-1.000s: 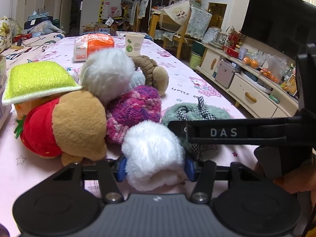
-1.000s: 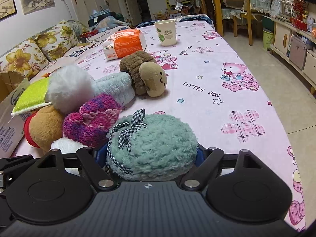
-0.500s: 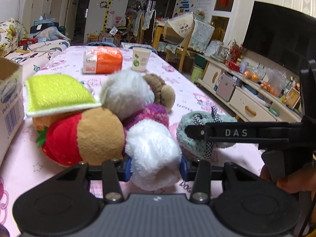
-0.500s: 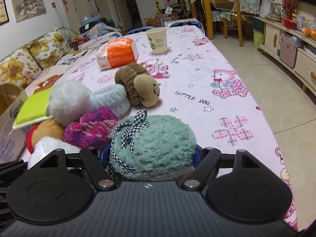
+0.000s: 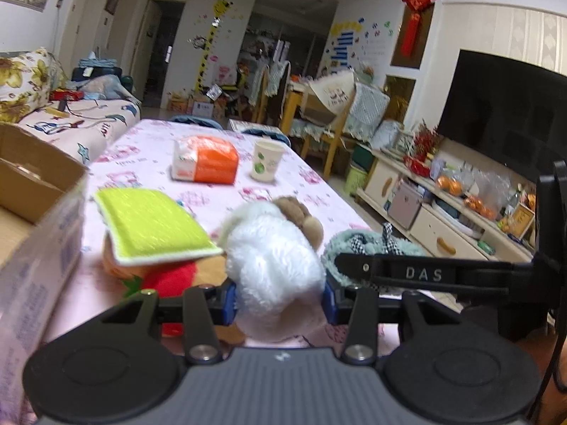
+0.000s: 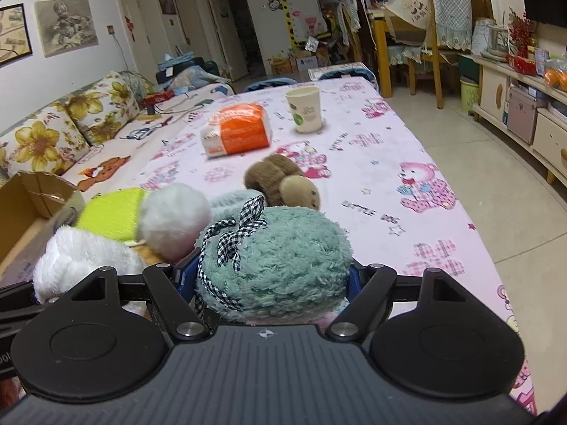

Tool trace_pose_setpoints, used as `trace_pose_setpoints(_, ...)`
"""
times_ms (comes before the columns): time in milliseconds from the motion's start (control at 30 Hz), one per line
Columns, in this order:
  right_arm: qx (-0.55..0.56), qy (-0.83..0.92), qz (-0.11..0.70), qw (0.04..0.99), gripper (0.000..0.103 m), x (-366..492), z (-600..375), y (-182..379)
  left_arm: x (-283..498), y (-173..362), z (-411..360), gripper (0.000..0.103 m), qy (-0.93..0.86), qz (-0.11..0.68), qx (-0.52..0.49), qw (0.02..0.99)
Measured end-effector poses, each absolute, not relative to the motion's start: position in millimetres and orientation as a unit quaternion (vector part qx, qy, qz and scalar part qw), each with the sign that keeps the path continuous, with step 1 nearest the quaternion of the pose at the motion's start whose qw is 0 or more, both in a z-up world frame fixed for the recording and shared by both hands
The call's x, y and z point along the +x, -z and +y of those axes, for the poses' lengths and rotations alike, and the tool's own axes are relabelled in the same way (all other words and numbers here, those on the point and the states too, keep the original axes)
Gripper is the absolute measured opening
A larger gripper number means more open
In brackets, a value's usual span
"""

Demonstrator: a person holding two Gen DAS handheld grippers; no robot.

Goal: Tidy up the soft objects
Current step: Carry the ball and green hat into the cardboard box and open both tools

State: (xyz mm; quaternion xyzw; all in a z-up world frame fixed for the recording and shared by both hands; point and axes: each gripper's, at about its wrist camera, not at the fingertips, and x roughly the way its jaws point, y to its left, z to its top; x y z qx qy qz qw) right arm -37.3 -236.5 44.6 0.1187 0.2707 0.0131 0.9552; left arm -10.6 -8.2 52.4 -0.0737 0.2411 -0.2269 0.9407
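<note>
Your left gripper [image 5: 276, 301] jaws pinch the white plush [image 5: 273, 262] at lower centre, lifted toward the box [image 5: 42, 191] at left. Your right gripper [image 6: 274, 279] jaws squeeze the green plush [image 6: 280, 265], likewise clear of the pile, ready to drop in.

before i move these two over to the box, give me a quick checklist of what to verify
1. Left gripper shut on the white fluffy toy: ok.
2. Right gripper shut on the green fluffy toy: ok.
3. Cardboard box open on top: ok.
4. Room inside the box: cannot tell, its floor is mostly hidden.
5. Yellow-green pad lies loosely on the pile beside the path: not ok.
</note>
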Motion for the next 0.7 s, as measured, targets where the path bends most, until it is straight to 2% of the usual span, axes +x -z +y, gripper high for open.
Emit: trace_pose_setpoints(700, 0.079, -0.098, 0.200, 0.972, 0.094, -33.2, -147.7, -79.9, -29.3, -94.1, 82.1, 0.044, 0.119, 0.151, -0.165, 0.967)
